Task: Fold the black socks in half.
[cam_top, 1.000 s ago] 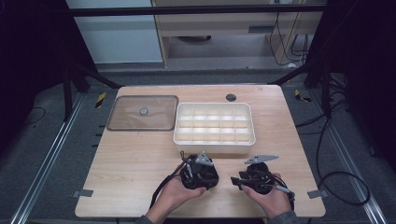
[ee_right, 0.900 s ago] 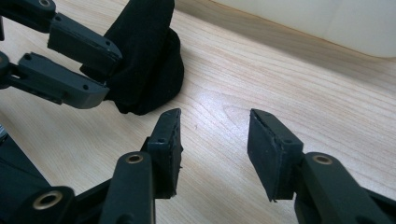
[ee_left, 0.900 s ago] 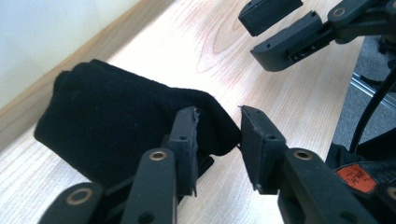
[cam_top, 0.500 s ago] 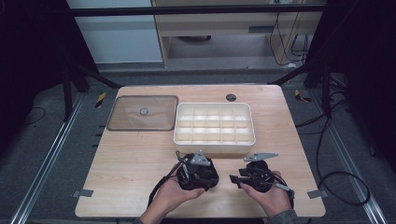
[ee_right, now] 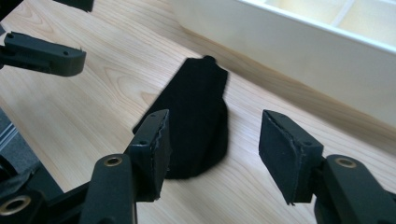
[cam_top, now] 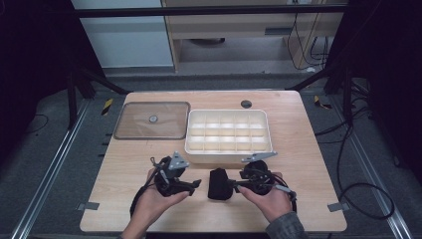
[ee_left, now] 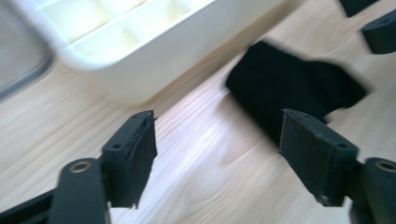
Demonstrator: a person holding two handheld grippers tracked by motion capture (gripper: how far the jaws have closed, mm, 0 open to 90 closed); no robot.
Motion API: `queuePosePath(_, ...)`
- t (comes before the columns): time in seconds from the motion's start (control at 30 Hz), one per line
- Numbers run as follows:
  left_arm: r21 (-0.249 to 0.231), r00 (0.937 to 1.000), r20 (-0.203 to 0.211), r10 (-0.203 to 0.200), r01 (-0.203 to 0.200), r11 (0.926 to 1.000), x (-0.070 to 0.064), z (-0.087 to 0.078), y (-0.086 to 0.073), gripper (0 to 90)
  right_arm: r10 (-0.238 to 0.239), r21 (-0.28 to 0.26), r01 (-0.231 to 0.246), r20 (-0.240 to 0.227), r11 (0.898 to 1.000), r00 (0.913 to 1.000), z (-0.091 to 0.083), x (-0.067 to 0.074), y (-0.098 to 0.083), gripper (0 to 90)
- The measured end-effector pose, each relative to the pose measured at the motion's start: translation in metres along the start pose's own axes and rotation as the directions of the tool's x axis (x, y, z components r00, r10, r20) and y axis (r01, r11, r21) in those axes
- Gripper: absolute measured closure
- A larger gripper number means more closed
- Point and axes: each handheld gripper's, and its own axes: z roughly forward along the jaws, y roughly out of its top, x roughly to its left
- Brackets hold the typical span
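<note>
Black folded cloth (cam_top: 218,184) lies free on surface (cam_top: 318,164) between both hand-held grippers, long axis toward white tray (cam_top: 230,137). Left hand-held gripper (cam_top: 195,183) and right hand-held gripper (cam_top: 234,186) have just been opening, both empty; right nearer.

The left hand-held gripper (cam_top: 195,184) is black, topped by a grey three-cornered plate, a dark cable trailing behind; the right hand-held gripper (cam_top: 233,185) matches it; both show flat black pads (ee_right: 288,149) and brass-coloured screws; a grey sleeve (cam_top: 284,230) covers the right wrist.

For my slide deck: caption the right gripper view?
Open right hand-held gripper over a folded black cloth beside the white compartment tray.
</note>
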Motion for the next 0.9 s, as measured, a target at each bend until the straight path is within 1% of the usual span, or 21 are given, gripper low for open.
queuePosePath(0.03,-0.003,0.9998,-0.013,-0.013,0.013,0.9999,0.008,-0.002,-0.008,23.9,0.005,0.004,-0.005,0.001,1.000,1.0000,0.004,0.002,0.001,43.8)
queuePosePath(0.07,-0.003,0.9995,-0.027,-0.017,0.017,0.9998,0.014,-0.004,-0.015,21.4,0.013,0.007,-0.013,0.009,1.000,0.9999,0.009,0.004,0.003,44.2)
queuePosePath(0.13,-0.013,0.9981,-0.041,-0.045,0.045,0.9989,0.027,-0.007,-0.028,18.9,0.031,0.010,-0.032,0.021,0.999,0.9993,0.016,0.003,0.005,44.5)
queuePosePath(0.2,-0.014,0.9963,-0.054,-0.067,0.066,0.9977,0.038,-0.009,-0.039,16.4,0.051,0.011,-0.051,0.028,0.999,0.9983,0.021,0.002,0.006,44.7)
queuePosePath(0.3,-0.018,0.9917,-0.085,-0.097,0.095,0.9953,0.055,-0.012,-0.056,16.5,0.065,0.018,-0.066,0.022,0.998,0.9976,0.031,0.002,0.009,44.4)
queuePosePath(0.33,-0.022,0.9892,-0.099,-0.109,0.107,0.9940,0.059,-0.014,-0.061,17.2,0.069,0.019,-0.070,0.027,0.997,0.9972,0.034,0.001,0.010,44.3)
queuePosePath(0.37,-0.037,0.9859,-0.109,-0.127,0.124,0.9916,0.064,-0.016,-0.067,17.5,0.085,0.024,-0.085,0.026,0.996,0.9961,0.037,0.000,0.011,44.4)
queuePosePath(0.43,-0.055,0.9812,-0.126,-0.146,0.140,0.9886,0.069,-0.019,-0.076,18.8,0.090,0.041,-0.091,0.033,0.995,0.9954,0.045,-0.001,0.012,43.7)
queuePosePath(0.5,-0.069,0.9748,-0.144,-0.171,0.162,0.9843,0.075,-0.018,-0.087,19.8,0.104,0.057,-0.106,0.032,0.993,0.9940,0.052,-0.002,0.011,43.7)
queuePosePath(0.57,-0.066,0.9710,-0.131,-0.200,0.193,0.9790,0.081,-0.016,-0.096,20.8,0.110,0.077,-0.112,0.034,0.991,0.9933,0.058,-0.002,0.010,43.3)
queuePosePath(0.63,-0.068,0.9679,-0.126,-0.217,0.210,0.9754,0.085,-0.016,-0.099,21.4,0.116,0.094,-0.118,0.034,0.988,0.9927,0.063,-0.001,0.009,43.2)
queuePosePath(0.67,-0.070,0.9685,-0.126,-0.215,0.208,0.9757,0.085,-0.016,-0.099,22.0,0.118,0.099,-0.121,0.039,0.988,0.9923,0.065,0.000,0.008,43.3)
queuePosePath(0.73,-0.059,0.9711,-0.126,-0.203,0.197,0.9786,0.085,-0.015,-0.100,22.7,0.126,0.100,-0.129,0.042,0.987,0.9912,0.067,0.001,0.006,43.4)
queuePosePath(0.8,-0.056,0.9707,-0.125,-0.205,0.200,0.9783,0.085,-0.015,-0.100,23.0,0.124,0.106,-0.128,0.042,0.986,0.9914,0.070,0.004,0.003,43.4)
queuePosePath(0.87,-0.053,0.9715,-0.123,-0.202,0.197,0.9789,0.085,-0.015,-0.101,23.8,0.154,0.103,-0.157,0.037,0.982,0.9874,0.072,0.006,0.000,43.6)
queuePosePath(0.9,-0.052,0.9712,-0.124,-0.203,0.198,0.9787,0.085,-0.014,-0.102,23.8,0.159,0.100,-0.162,0.034,0.982,0.9867,0.073,0.006,-0.002,44.5)
